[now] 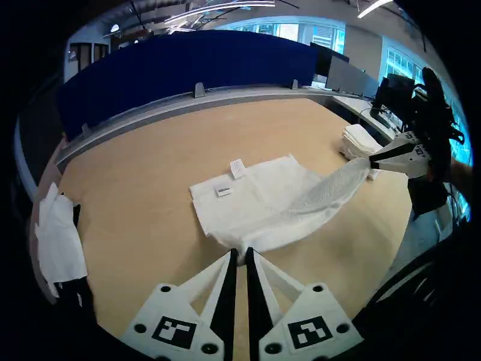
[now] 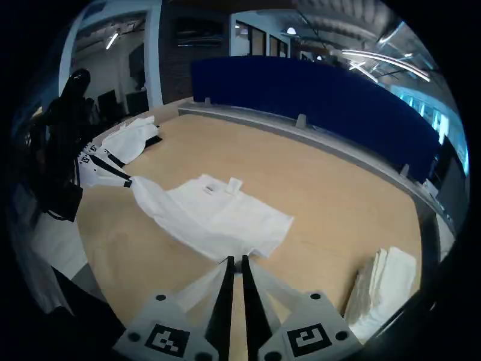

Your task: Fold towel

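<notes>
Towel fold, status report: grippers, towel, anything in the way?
Left gripper shut on one corner, right gripper on the other. Towel near edge lifted, rest flat on table. Folded stack at table's edge, likely clear of the fold.

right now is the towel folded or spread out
Mid-fold: most of the white towel lies flat on the table; left gripper and right gripper each pinch a lifted corner.

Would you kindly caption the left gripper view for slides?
White towel pinched at two corners by left gripper and right gripper.
</notes>
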A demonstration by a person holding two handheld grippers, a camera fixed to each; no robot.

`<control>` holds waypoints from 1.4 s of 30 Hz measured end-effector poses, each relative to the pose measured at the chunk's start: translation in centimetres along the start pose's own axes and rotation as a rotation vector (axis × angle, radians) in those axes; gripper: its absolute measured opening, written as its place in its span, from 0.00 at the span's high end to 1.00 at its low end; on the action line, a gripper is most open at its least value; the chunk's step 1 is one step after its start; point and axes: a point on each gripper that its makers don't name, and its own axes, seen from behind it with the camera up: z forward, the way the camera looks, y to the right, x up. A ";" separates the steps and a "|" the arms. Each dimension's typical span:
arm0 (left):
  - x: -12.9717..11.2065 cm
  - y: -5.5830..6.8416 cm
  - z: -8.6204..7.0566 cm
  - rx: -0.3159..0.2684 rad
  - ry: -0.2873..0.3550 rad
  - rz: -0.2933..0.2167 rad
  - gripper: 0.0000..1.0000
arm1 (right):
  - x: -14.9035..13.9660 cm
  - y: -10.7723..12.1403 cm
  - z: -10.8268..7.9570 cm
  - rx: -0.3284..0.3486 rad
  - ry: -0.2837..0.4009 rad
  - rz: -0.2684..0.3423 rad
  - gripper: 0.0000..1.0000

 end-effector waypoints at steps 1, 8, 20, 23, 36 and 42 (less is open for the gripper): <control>0.0 0.0 0.0 0.001 0.000 0.000 0.89 | 0.1 0.0 0.0 0.000 0.000 -0.002 0.90; 0.7 -0.5 0.6 0.010 0.002 0.001 0.89 | 0.8 0.7 0.5 -0.006 0.002 -0.016 0.91; 2.9 -2.5 3.7 0.043 -0.009 -0.007 0.89 | 2.6 3.4 3.7 -0.029 -0.005 -0.039 0.91; 3.4 -3.2 4.6 0.047 -0.014 -0.007 0.89 | 2.9 4.1 4.7 -0.034 -0.009 -0.037 0.91; 3.5 -5.2 8.9 0.057 -0.049 -0.006 0.89 | 3.0 5.8 8.8 -0.044 -0.022 -0.014 0.91; 2.9 -5.4 9.9 0.057 -0.059 -0.009 0.89 | 2.4 6.0 9.9 -0.045 -0.031 0.002 0.91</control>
